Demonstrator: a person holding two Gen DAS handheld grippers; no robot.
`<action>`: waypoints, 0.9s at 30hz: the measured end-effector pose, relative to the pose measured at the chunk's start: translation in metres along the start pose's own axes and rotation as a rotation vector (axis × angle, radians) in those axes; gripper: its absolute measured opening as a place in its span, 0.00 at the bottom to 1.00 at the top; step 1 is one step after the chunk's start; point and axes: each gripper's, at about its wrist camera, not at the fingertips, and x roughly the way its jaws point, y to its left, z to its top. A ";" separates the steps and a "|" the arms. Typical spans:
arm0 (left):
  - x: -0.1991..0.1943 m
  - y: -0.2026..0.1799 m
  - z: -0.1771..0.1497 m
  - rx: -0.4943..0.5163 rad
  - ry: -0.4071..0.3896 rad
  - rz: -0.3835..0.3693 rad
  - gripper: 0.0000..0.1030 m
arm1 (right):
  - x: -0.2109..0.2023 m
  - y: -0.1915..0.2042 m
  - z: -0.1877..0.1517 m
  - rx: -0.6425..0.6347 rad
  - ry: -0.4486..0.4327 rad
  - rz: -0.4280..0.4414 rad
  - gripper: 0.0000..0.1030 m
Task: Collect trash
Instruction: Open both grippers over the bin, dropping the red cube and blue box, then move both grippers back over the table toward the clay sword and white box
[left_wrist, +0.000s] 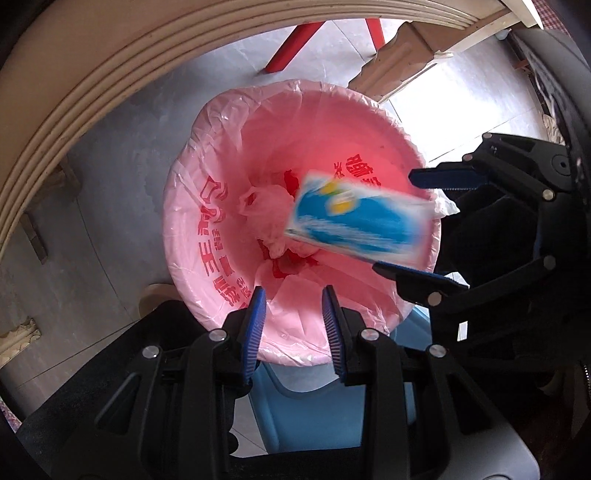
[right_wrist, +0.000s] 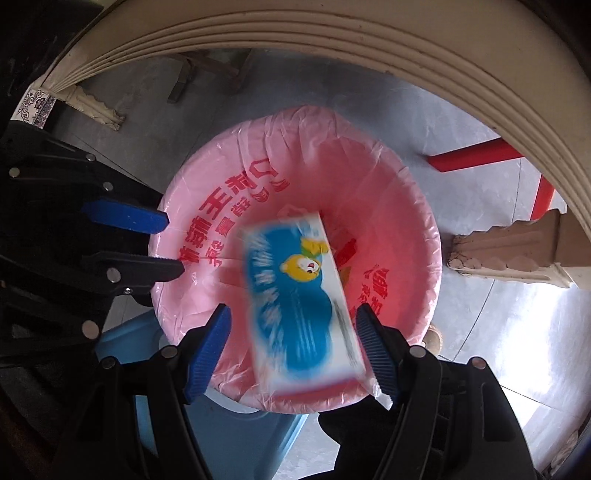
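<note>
A trash bin lined with a pink plastic bag (left_wrist: 207, 229) (right_wrist: 207, 236) stands on the floor below both grippers. A blue and white tissue pack (left_wrist: 356, 221) (right_wrist: 299, 299) is motion-blurred over the bin mouth, between the open fingers of my right gripper (right_wrist: 295, 347) and touching neither pad that I can see. The right gripper also shows in the left wrist view (left_wrist: 397, 221) at the bin's right rim. My left gripper (left_wrist: 293, 295) is open and empty over the bin's near rim; it shows in the right wrist view (right_wrist: 173, 243). Crumpled plastic trash (left_wrist: 266, 210) lies inside the bin.
A cream table edge (left_wrist: 92, 85) (right_wrist: 332, 33) arcs above the bin. Carved table legs (left_wrist: 399, 59) (right_wrist: 517, 251) and red stool legs (left_wrist: 295, 40) (right_wrist: 480, 155) stand on the grey tiled floor. A blue plastic stool (left_wrist: 306, 402) (right_wrist: 236, 428) sits beside the bin.
</note>
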 end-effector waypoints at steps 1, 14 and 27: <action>0.002 0.000 0.000 0.001 0.002 0.003 0.31 | -0.001 0.000 0.000 -0.003 -0.003 -0.002 0.70; -0.034 -0.010 -0.014 0.015 -0.092 0.065 0.34 | -0.043 0.002 -0.005 0.011 -0.064 0.012 0.72; -0.197 -0.011 -0.044 -0.200 -0.432 0.148 0.54 | -0.173 0.013 -0.004 0.008 -0.258 0.022 0.77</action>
